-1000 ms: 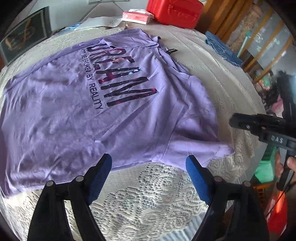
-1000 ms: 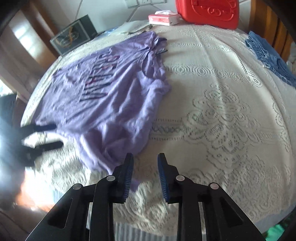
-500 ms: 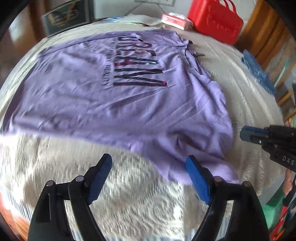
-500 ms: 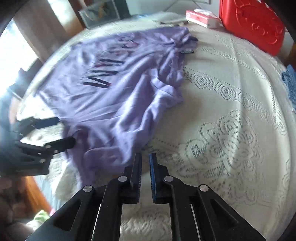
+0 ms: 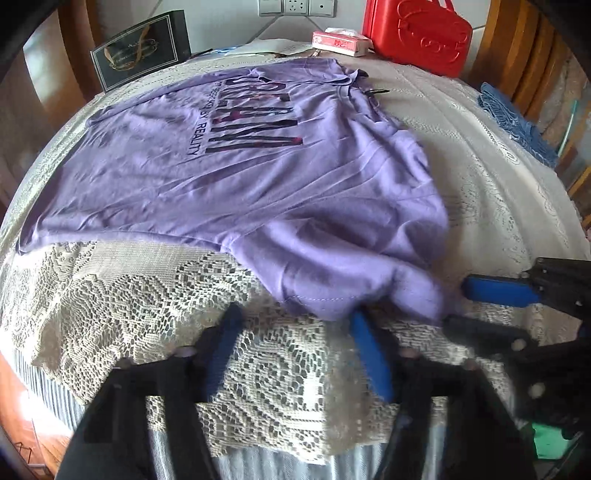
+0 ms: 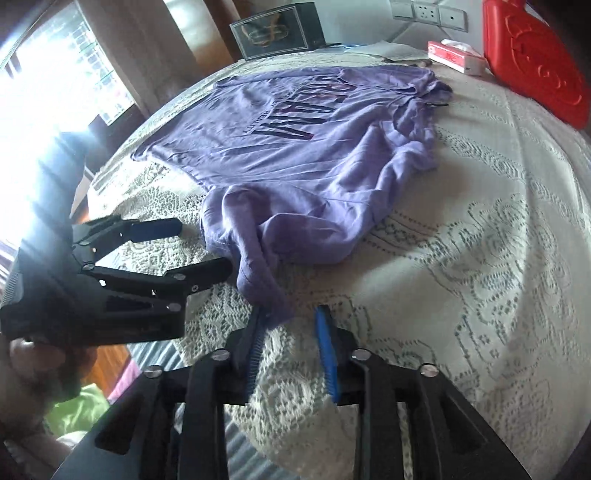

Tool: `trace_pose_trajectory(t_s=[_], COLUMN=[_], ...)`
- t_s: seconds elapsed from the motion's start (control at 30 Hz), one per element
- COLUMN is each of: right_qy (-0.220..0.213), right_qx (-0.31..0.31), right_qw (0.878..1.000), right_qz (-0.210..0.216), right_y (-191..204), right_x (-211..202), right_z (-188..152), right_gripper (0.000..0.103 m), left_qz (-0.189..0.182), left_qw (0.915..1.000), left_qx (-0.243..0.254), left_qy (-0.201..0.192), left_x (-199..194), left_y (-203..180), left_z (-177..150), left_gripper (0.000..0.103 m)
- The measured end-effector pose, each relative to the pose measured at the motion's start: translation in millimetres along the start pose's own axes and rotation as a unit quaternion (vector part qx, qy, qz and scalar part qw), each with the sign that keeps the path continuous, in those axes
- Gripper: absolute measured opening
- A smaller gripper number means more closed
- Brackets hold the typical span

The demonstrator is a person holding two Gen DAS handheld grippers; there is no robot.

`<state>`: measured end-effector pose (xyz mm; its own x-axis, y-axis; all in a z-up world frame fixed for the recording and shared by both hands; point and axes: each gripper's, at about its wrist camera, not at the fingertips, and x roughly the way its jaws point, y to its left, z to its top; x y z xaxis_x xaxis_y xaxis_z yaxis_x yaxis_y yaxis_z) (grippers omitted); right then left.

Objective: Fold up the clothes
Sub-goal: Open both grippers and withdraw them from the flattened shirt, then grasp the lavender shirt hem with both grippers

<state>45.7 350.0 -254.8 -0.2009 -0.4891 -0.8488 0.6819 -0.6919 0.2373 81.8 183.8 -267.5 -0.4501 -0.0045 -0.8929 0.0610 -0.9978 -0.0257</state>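
From the left wrist, we are seeing the purple shirt (image 5: 229, 173) lying flat on the lace tablecloth (image 5: 110, 288), collar pointing toward the red case (image 5: 417, 33). Our left gripper (image 5: 295, 328) is standing open at its sleeve.

From the right wrist, our right gripper (image 6: 291, 332) is standing open around the crumpled sleeve tip.

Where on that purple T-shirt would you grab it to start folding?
Grip the bunched sleeve of the purple T-shirt, coming in low from the table's near edge. It humps up off the lace tablecloth, so a finger can slide under. The right gripper is open there.
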Motion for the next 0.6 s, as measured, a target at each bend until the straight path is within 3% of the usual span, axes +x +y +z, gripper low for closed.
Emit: trace_pose_trajectory(t_s=[0.03, 0.13, 0.17, 0.23, 0.4, 0.53, 0.6], right_qy=[0.004, 0.016, 0.022, 0.034, 0.008, -0.001, -0.011], right_qx=[-0.008, -0.040, -0.056, -0.075, -0.071, -0.067, -0.044], right_qw=[1.000, 0.999, 0.998, 0.996, 0.997, 0.997, 0.996], right_qz=[0.001, 0.013, 0.006, -0.017, -0.017, -0.034, -0.073], right_y=[3.6, 16.4, 21.4, 25.9, 22.4, 6.7, -8.0], right_x=[1.5, 3.6, 5.0, 9.7, -20.5, -34.3, -29.8], right_z=[2.4, 6.7, 8.0, 13.8, 48.7, 91.7, 111.0], right_gripper=[0.036, 0.035, 0.024, 0.006, 0.006, 0.008, 0.013], left_qz=[-0.005, -0.014, -0.017, -0.028, -0.052, -0.063, -0.063], left_qw=[1.0000, 0.9998, 0.9997, 0.9994, 0.9985, 0.9979, 0.9978], left_qx=[-0.002, -0.002, 0.002, 0.006, 0.016, 0.009, 0.003], left_qy=[0.004, 0.013, 0.016, 0.017, 0.008, 0.010, 0.021], left_x=[-1.7, -0.3, 1.4, -4.7, -41.0, -29.5, -14.9], left_y=[0.6, 3.8, 4.0, 5.9, 21.1, 41.5, 50.2], left_z=[0.8, 4.8, 8.0, 17.6, 58.4, 100.3, 117.4], left_gripper=[0.030, 0.016, 0.011, 0.009, 0.010, 0.010, 0.010])
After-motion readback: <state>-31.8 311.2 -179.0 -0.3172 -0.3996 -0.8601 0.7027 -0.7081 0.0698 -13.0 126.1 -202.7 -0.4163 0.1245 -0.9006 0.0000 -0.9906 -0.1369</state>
